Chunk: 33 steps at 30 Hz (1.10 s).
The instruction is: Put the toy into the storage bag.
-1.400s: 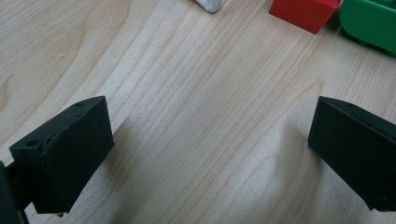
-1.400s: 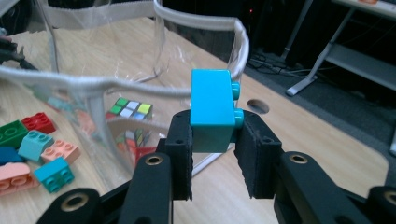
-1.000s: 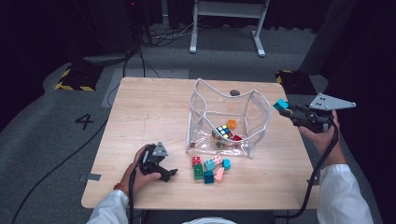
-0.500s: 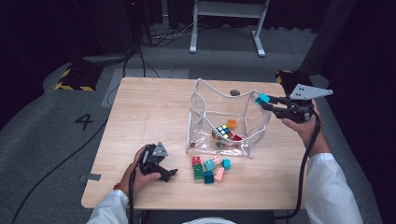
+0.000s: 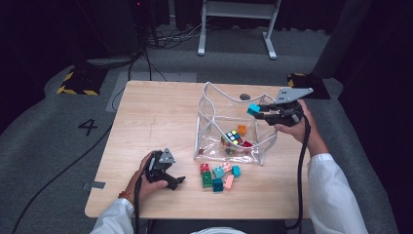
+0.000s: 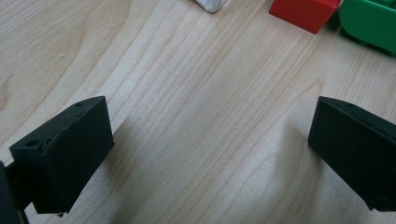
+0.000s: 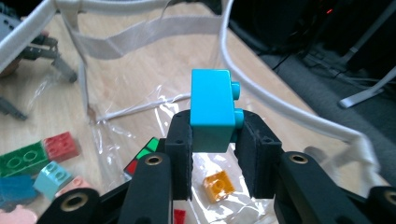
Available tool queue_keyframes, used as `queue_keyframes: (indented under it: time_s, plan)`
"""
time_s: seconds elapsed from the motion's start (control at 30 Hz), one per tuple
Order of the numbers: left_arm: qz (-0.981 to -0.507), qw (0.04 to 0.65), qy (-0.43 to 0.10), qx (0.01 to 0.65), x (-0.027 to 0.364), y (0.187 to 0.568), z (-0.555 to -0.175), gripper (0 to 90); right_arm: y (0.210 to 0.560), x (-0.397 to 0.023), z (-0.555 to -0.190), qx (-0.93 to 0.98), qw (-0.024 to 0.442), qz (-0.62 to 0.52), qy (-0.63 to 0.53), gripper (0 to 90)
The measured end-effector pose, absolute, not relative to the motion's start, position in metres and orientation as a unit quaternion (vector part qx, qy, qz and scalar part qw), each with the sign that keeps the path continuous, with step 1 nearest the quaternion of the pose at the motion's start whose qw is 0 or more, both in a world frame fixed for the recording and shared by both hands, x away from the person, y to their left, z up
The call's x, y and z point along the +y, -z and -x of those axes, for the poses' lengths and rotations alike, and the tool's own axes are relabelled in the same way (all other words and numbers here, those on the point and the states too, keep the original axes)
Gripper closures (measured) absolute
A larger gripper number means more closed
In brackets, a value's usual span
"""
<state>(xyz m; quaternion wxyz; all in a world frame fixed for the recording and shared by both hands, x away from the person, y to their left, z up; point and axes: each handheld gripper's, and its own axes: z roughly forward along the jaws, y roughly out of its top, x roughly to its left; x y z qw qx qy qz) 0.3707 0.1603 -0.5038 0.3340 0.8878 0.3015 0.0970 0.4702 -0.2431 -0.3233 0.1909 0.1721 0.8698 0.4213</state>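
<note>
Right tongs (image 5: 257, 111) clamp one glossy cyan brick (image 7: 212, 110) over the clear bag (image 5: 207, 126); left tongs (image 5: 176, 183) gape, empty, on the wooden counter (image 5: 146, 117).

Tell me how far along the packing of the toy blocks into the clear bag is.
Partly done. The clear bag already holds a puzzle cube, an orange block and a red block. In hand: the right gripper is shut on a blue block over the bag's opening. Left: the loose blocks on the table; the left gripper rests open nearby.
</note>
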Motion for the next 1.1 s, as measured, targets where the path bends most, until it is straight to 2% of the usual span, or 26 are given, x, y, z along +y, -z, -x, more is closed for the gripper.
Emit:
queue_keyframes:
  time_s: [0.43, 1.1]
  plan:
    - [-0.888, 0.334, -0.098, 0.301, 0.16, 0.504, -0.371, 0.1, 0.333, -0.218, -0.481, 0.934, 0.155, -0.154, -0.284, 67.6]
    - [-0.888, 0.334, -0.095, 0.301, 0.16, 0.504, -0.371, 0.1, 0.326, -0.25, -0.473, 0.947, 0.167, -0.164, -0.219, 66.5]
